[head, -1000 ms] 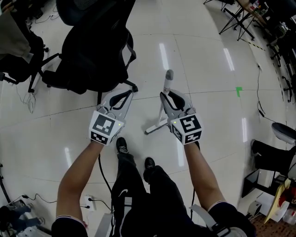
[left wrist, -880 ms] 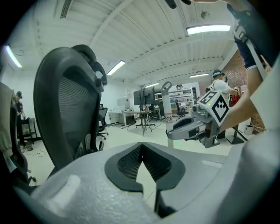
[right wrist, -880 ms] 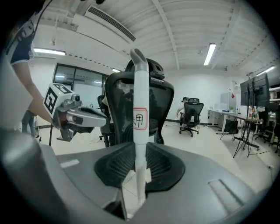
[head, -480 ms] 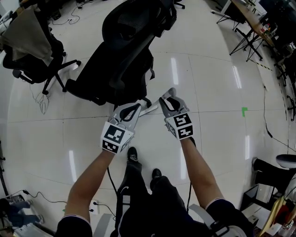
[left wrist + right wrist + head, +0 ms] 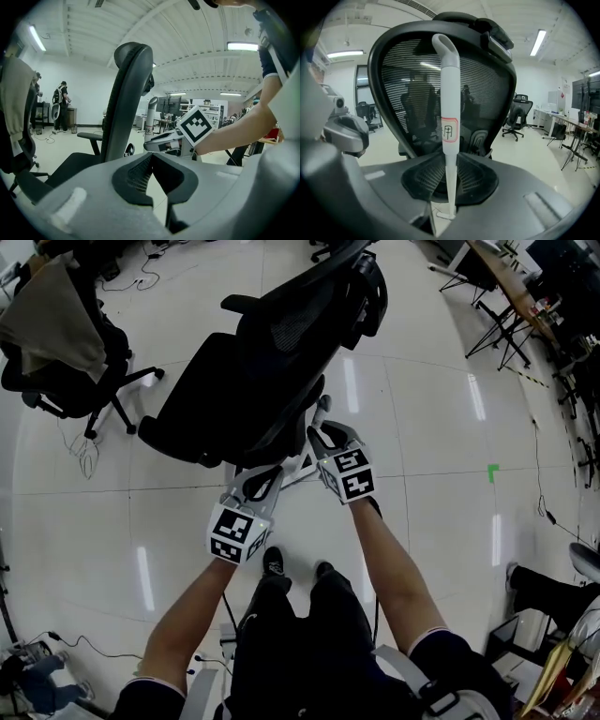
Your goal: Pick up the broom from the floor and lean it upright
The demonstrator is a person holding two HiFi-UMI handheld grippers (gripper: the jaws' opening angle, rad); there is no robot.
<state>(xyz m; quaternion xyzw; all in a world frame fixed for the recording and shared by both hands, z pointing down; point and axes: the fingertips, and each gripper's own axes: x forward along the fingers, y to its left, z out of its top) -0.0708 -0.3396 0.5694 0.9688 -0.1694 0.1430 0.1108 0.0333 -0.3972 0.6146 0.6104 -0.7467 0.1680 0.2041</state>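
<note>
Office floor [image 5: 422, 427]: right tongs [image 5: 320, 434], pinching the broom [image 5: 449, 93] upright, just reached the chair [image 5: 272, 362] at 12 o'clock; left tongs [image 5: 266, 476] pressed together, empty; leaning likely next.

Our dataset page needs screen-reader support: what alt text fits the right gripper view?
The right gripper clamps a white broom handle that stands upright before the mesh back of a black office chair. Farther back stand more chairs.

Red-bordered label [image 5: 449, 132] "用" on white broom handle [image 5: 450, 79]
</note>
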